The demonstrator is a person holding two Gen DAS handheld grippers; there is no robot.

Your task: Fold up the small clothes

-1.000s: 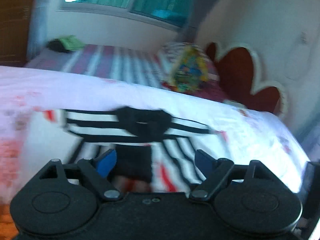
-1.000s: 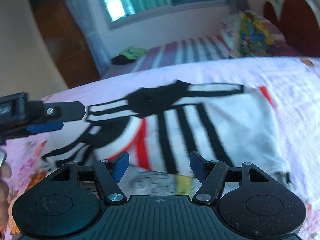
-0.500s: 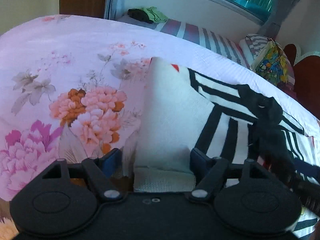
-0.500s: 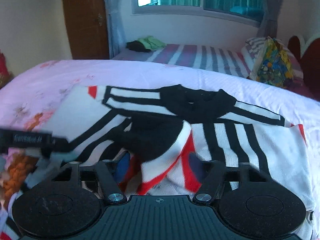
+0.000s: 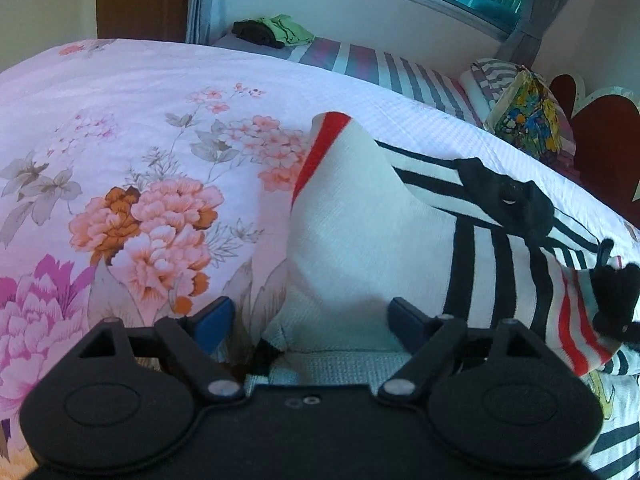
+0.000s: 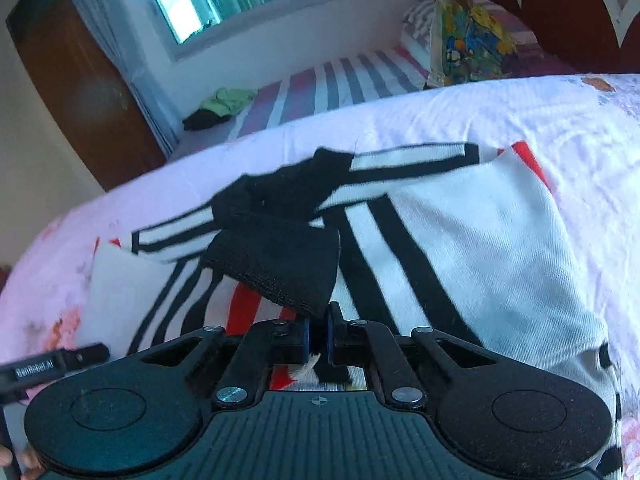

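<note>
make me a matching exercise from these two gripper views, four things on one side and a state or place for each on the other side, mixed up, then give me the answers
Things:
1. left hand-held gripper
2. right hand-held gripper
3. green cloth
4. colourful patterned bag

States or places:
A. lying on the striped bed beside a dark garment, near the door
B. shut on the striped shirt, pinching its dark fabric
C. standing at the head of the striped bed, near the headboard
D. open, with the shirt's white edge between its fingers

Pairs: 1-D, 2-B, 3-A, 4-C
</note>
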